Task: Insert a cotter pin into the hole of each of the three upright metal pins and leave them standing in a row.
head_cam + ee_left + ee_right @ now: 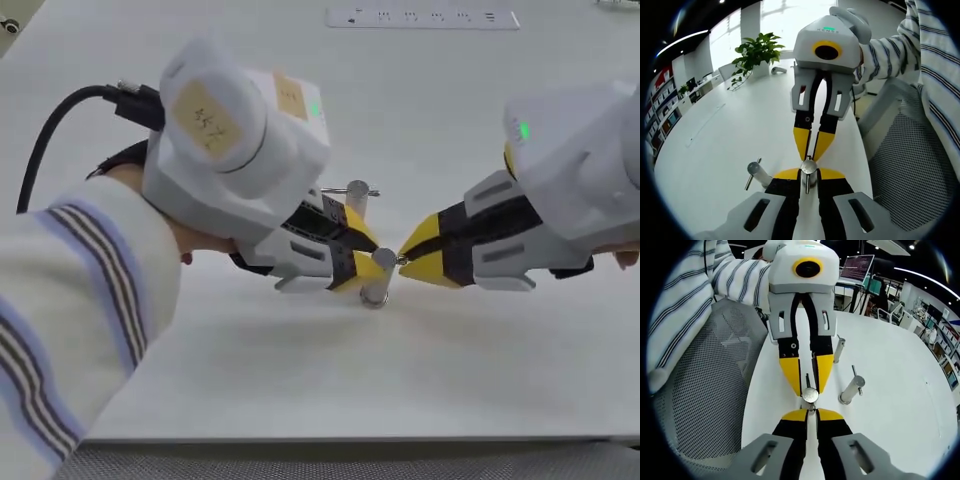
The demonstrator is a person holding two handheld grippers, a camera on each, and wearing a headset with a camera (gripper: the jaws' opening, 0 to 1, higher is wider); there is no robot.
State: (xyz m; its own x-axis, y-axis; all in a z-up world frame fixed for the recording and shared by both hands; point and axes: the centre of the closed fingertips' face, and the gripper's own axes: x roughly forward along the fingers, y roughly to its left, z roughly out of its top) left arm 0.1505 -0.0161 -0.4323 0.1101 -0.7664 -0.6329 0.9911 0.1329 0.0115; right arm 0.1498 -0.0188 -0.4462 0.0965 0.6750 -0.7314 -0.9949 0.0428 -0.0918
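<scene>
Left gripper (366, 266): clamped around metal pin (381, 262).
Right gripper (403, 260): pinching cotter pin (807, 381); keep level, push straight through.

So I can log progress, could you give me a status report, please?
Left gripper shut on front metal pin. Right gripper shut on cotter pin at its hole. Second pin, cottered, and third pin stand apart, nothing in the way.
</scene>
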